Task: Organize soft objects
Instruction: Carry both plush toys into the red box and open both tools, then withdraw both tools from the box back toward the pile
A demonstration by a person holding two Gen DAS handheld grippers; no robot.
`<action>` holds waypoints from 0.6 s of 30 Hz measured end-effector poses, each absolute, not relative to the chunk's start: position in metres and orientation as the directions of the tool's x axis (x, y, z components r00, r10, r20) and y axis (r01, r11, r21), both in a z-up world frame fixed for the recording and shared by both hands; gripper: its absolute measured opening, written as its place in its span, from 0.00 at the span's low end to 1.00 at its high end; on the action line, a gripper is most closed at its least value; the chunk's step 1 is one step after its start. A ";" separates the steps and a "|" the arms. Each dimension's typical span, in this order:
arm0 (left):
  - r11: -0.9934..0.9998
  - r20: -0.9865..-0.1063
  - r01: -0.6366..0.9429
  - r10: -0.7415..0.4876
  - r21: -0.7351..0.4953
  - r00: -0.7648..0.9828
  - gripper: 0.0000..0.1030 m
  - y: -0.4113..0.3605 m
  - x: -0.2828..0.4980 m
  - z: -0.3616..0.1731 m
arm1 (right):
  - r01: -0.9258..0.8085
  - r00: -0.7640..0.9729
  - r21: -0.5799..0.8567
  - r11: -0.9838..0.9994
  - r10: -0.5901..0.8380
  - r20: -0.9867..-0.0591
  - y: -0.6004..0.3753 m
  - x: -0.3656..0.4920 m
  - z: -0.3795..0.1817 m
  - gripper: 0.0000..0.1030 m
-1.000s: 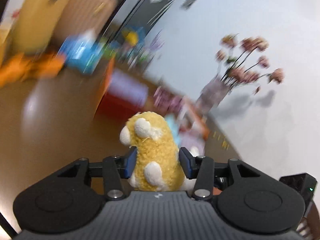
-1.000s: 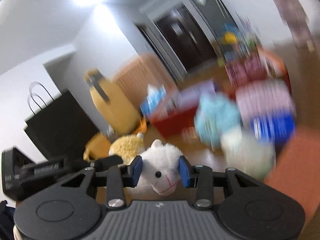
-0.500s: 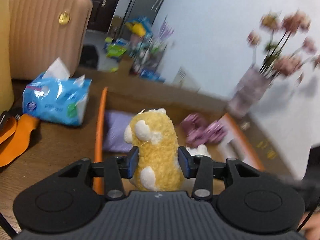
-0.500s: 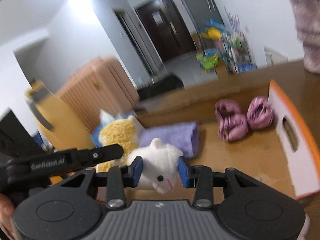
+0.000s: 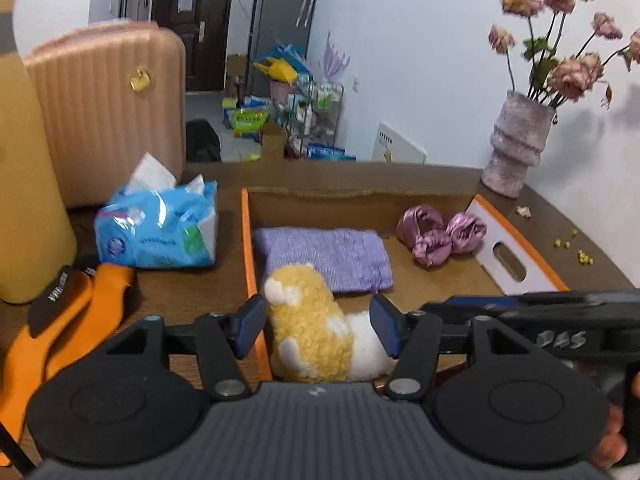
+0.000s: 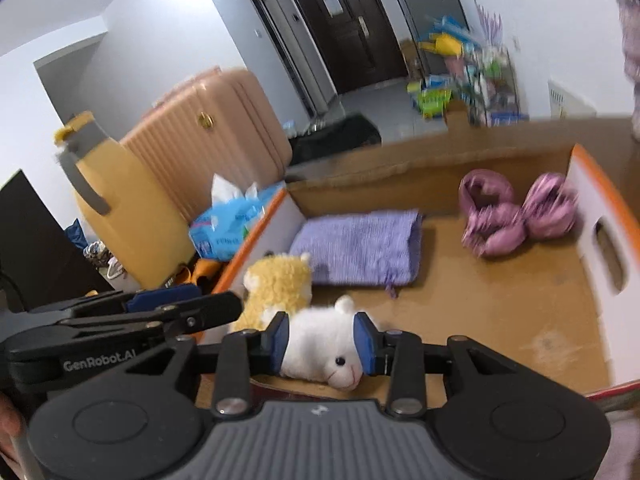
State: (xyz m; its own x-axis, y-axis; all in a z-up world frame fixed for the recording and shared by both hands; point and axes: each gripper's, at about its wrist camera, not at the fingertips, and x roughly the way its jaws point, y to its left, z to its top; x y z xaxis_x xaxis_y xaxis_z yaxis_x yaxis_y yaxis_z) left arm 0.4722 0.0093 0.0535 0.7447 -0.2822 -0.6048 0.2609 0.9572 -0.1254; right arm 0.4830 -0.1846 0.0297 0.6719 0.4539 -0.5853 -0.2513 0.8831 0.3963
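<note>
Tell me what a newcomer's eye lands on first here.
Two plush toys at the near end of the cardboard box: the yellow toy between the left gripper's opening jaws, pads clear of it, and the white toy pinched in the right gripper. Behind them lie a purple towel and pink scrunchies.

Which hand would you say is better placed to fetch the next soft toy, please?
Left. The left gripper is opening, its pads off the yellow plush lying in the box, while the right gripper clamps the white plush.
</note>
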 end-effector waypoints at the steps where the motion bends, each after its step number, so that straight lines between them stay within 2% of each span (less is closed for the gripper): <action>1: 0.958 -0.593 0.259 -0.279 -0.121 0.755 0.58 0.011 0.466 0.062 | -0.257 0.685 0.386 0.886 0.448 -0.574 -0.190 0.477 0.039 0.35; 2: 0.960 -0.582 0.256 -0.273 -0.113 0.766 0.58 0.012 0.461 0.070 | -0.262 0.703 0.369 0.892 0.438 -0.560 -0.196 0.469 0.051 0.35; 4: 0.966 -0.551 0.243 -0.253 -0.091 0.795 0.59 0.016 0.446 0.088 | -0.270 0.743 0.320 0.908 0.408 -0.530 -0.208 0.452 0.075 0.43; 5: 0.969 -0.520 0.235 -0.240 -0.078 0.820 0.66 0.018 0.435 0.098 | -0.269 0.768 0.288 0.919 0.386 -0.512 -0.216 0.442 0.087 0.46; 6: 0.972 -0.485 0.226 -0.229 -0.065 0.844 0.71 0.021 0.425 0.106 | -0.265 0.792 0.255 0.930 0.361 -0.492 -0.224 0.430 0.099 0.55; 7: 0.977 -0.424 0.209 -0.209 -0.047 0.881 0.84 0.025 0.409 0.114 | -0.257 0.817 0.226 0.939 0.337 -0.468 -0.232 0.419 0.109 0.68; 8: 0.981 -0.371 0.193 -0.191 -0.032 0.909 0.91 0.028 0.396 0.119 | -0.241 0.849 0.203 0.949 0.307 -0.430 -0.244 0.404 0.120 0.76; 9: 0.985 -0.314 0.173 -0.168 -0.011 0.934 0.92 0.031 0.381 0.122 | -0.220 0.879 0.191 0.957 0.279 -0.387 -0.256 0.390 0.127 0.88; 10: 0.988 -0.272 0.156 -0.147 0.008 0.951 0.93 0.034 0.367 0.125 | -0.199 0.907 0.179 0.963 0.250 -0.338 -0.266 0.376 0.133 0.93; 12: 0.991 -0.249 0.136 -0.128 0.014 0.960 0.95 0.037 0.348 0.127 | -0.154 0.952 0.136 0.979 0.184 -0.245 -0.288 0.347 0.140 0.94; 14: 0.992 -0.248 0.128 -0.126 -0.004 0.961 0.95 0.038 0.336 0.128 | -0.109 0.964 0.103 0.989 0.130 -0.231 -0.302 0.329 0.140 0.94; 18: 0.994 -0.228 0.112 -0.113 -0.017 0.967 0.95 0.033 0.315 0.133 | -0.087 0.968 0.111 0.990 0.110 -0.227 -0.313 0.308 0.138 0.94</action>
State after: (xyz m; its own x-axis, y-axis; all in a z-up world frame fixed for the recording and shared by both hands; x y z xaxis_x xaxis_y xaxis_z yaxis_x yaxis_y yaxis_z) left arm 0.3154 0.0326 0.1333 0.9670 -0.1130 -0.2281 0.1121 0.9935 -0.0170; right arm 0.3084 -0.3126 0.1379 0.9676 0.1104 -0.2273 -0.0868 0.9900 0.1113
